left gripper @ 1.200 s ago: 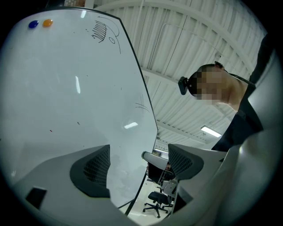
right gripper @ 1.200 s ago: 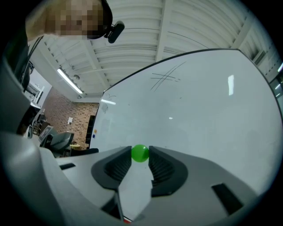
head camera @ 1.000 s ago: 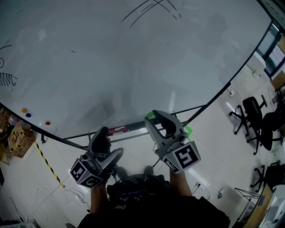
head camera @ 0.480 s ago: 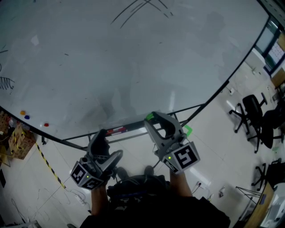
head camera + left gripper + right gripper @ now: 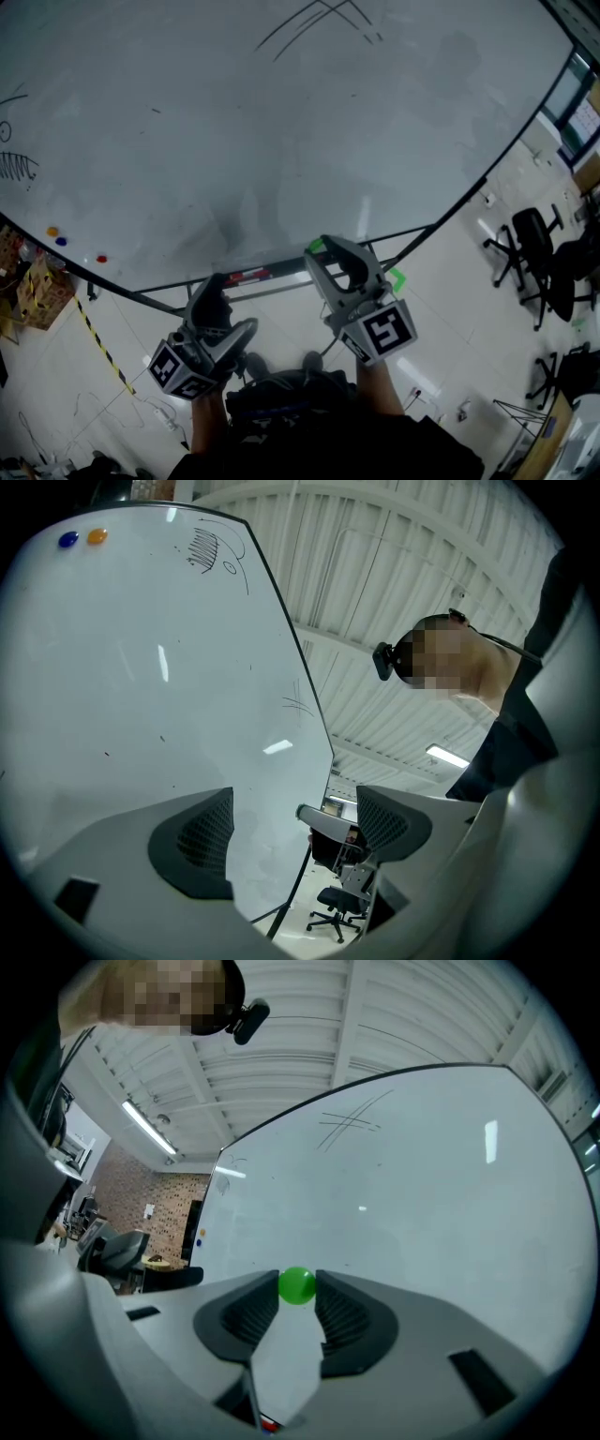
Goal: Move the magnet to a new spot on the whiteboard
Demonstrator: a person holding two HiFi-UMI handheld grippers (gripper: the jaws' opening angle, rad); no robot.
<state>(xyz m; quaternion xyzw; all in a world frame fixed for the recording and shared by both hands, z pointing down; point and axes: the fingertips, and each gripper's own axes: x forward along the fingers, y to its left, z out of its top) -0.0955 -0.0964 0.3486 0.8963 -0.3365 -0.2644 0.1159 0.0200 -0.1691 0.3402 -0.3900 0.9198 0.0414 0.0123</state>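
Risks dropping green magnet point(image 5: 298, 1284), nipped only at jaw tips of right gripper point(image 5: 298, 1292) near bottom edge of whiteboard point(image 5: 281, 141); left gripper point(image 5: 295, 810) jaws apart, empty.

Whiteboard point(image 5: 281, 141): one.
Magnets: four in all, being one green magnet point(image 5: 297, 1285), one orange magnet point(image 5: 52, 231), one blue magnet point(image 5: 61, 241) and one red magnet point(image 5: 101, 259).
Tools: two, a left tool point(image 5: 295, 819) and a right tool point(image 5: 297, 1290).
Seating: at least two, one office chair point(image 5: 531, 232) and a second office chair point(image 5: 566, 274). A full count could not be confirmed.
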